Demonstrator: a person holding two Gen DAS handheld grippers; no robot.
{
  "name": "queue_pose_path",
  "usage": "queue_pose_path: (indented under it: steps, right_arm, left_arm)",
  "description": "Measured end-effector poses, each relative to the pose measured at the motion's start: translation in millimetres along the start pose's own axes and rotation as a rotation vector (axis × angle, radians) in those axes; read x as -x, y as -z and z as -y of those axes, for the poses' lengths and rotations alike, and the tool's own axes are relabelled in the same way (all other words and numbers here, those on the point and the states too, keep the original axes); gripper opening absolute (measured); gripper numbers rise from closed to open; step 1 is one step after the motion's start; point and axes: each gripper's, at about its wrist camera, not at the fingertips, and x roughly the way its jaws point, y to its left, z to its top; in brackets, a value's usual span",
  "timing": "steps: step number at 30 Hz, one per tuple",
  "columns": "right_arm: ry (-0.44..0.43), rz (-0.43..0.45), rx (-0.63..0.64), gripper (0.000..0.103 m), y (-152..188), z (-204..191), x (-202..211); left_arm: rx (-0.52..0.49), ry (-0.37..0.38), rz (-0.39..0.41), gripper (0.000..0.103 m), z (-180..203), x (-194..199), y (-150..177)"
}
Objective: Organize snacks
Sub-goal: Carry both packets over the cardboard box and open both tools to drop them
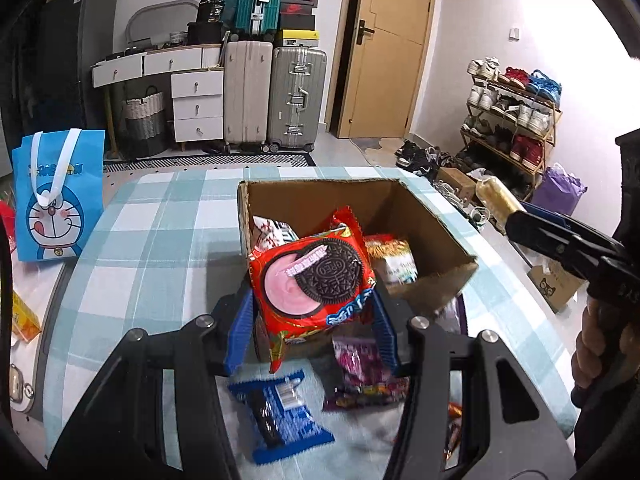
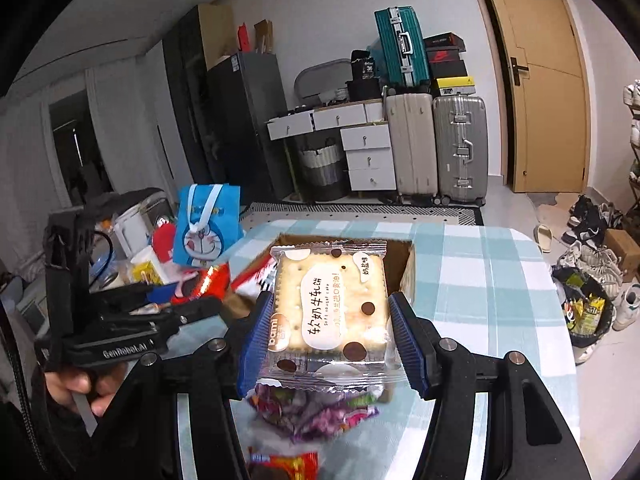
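Holding snacks up by the box [image 1: 420, 216]: left gripper [image 1: 314, 320] pinches an Oreo pack [image 1: 312, 280], right gripper [image 2: 330, 332] pinches a cracker pack [image 2: 330, 308]. Some snacks are in already (approx. three); others wait on the bench [image 1: 160, 264].

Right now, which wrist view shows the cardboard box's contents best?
The left wrist view: it looks down into the cardboard box, showing packets on its floor behind the red Oreo pack. In the right wrist view the nougat cracker pack hides most of the box.
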Motion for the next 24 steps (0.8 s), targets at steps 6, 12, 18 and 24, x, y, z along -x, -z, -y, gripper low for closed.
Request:
queue_pose_path:
  steps: [6,12,18,24]
  right_arm:
    - [-0.005,-0.008,-0.011,0.058,-15,2,-26]
    - [-0.008,-0.033,-0.017,0.058,-17,5,-55]
    - [-0.004,-0.053,-0.045,0.058,-15,14,-78]
    - [0.002,-0.078,-0.045,0.058,-10,20,-96]
  left_arm:
    - [-0.004,-0.022,-0.003,0.049,0,-25,-14]
    - [-0.023,-0.036,-0.004,0.049,3,-44,-24]
    - [-0.051,-0.051,0.002,0.049,7,-58,-27]
    - [-0.068,-0.05,-0.011,0.049,12,-73,-25]
